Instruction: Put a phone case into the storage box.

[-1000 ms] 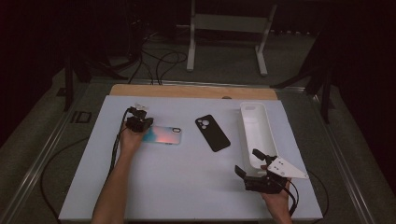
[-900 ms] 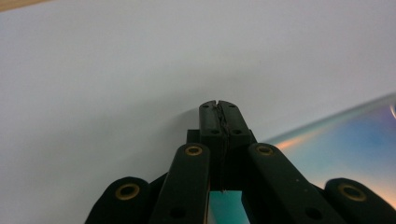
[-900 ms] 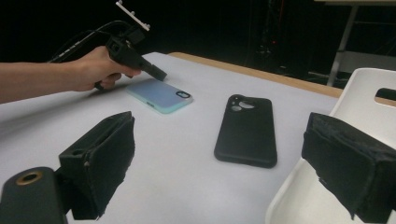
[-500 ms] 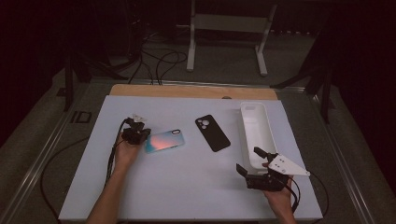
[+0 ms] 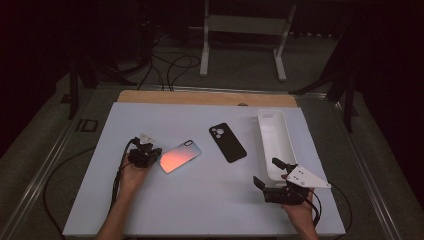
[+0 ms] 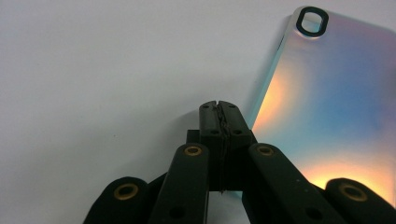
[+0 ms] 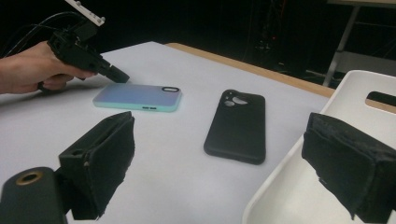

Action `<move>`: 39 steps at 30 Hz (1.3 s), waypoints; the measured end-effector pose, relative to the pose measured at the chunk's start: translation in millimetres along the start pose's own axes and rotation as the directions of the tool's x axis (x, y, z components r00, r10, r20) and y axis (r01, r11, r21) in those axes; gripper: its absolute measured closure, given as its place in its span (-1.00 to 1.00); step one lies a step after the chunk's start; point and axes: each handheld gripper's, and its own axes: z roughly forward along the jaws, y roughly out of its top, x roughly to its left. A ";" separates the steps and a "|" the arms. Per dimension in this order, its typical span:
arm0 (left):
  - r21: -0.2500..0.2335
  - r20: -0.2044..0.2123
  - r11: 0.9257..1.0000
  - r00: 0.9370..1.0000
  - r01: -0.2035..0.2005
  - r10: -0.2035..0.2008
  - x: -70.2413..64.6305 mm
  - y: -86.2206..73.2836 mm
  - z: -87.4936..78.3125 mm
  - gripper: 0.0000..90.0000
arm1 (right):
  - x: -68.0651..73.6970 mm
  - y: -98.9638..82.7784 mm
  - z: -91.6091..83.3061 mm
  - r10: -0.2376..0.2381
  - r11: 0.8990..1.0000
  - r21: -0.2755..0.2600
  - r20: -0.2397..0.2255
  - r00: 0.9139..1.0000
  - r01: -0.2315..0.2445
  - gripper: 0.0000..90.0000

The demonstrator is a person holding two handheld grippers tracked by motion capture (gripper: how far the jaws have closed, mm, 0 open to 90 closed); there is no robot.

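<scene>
My left hand-held gripper [image 6: 219, 109], jaws together, touches the shiny phone case [image 5: 180, 156] mid-table.
A black case [image 5: 228, 142] and white tray [image 5: 273, 142] lie rightward; my right hand-held gripper [image 5: 272, 172] gapes beside the tray; bare table [image 5: 200, 200] nearer me.

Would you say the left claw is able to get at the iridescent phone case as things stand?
Probably yes. The left claw, jaws shut, sits right at the edge of the iridescent phone case with nothing between them; the black phone case lies apart. Gripping would need the jaws opened first.

Dim lab: cables [image 5: 170, 65], metal stand [image 5: 245, 30]
</scene>
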 end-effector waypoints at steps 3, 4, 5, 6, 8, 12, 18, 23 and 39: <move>-0.098 0.021 0.995 1.000 0.001 0.001 -0.8 3.0 -17.2 0.94 | -0.6 -0.9 -0.3 0.007 1.000 0.000 0.004 1.000 -0.007 -0.79; -0.128 0.024 0.992 1.000 -0.010 0.013 -2.2 4.6 -25.1 0.88 | -0.8 -1.3 -0.5 0.009 1.000 0.000 0.006 1.000 -0.009 -0.79; -0.154 0.028 0.988 0.999 -0.022 0.026 -3.9 5.5 -33.6 0.82 | -1.1 -1.6 -0.5 0.010 1.000 0.000 0.006 1.000 -0.010 -0.79; -0.185 0.025 0.982 0.999 -0.034 0.039 -5.6 5.4 -42.6 0.74 | -1.0 -1.9 -0.3 0.012 1.000 0.002 0.005 1.000 -0.012 -0.79; -0.242 0.029 0.970 0.999 -0.033 0.041 -7.6 2.3 -60.1 0.50 | 0.5 -2.2 0.3 0.008 1.000 -0.001 -0.003 1.000 -0.008 -0.79; -0.318 0.063 0.948 0.997 -0.018 0.041 -8.7 -10.8 -88.5 0.09 | 1.9 -1.9 1.1 0.002 1.000 0.004 -0.006 1.000 -0.002 -0.79; -0.385 0.031 0.922 0.997 -0.052 0.069 -19.7 -36.6 -115.2 -0.52 | 2.0 0.0 4.8 0.001 1.000 0.001 -0.010 1.000 -0.001 -0.79; -0.373 0.051 0.926 0.995 -0.057 0.082 -25.2 -53.0 -127.0 -0.95 | 2.9 0.2 7.1 0.006 1.000 0.000 -0.016 1.000 -0.006 -0.79; -0.398 0.043 0.916 0.996 -0.058 0.082 -25.7 -67.3 -140.8 -0.99 | -0.3 -3.4 2.0 -0.010 1.000 0.004 0.010 1.000 0.010 -0.79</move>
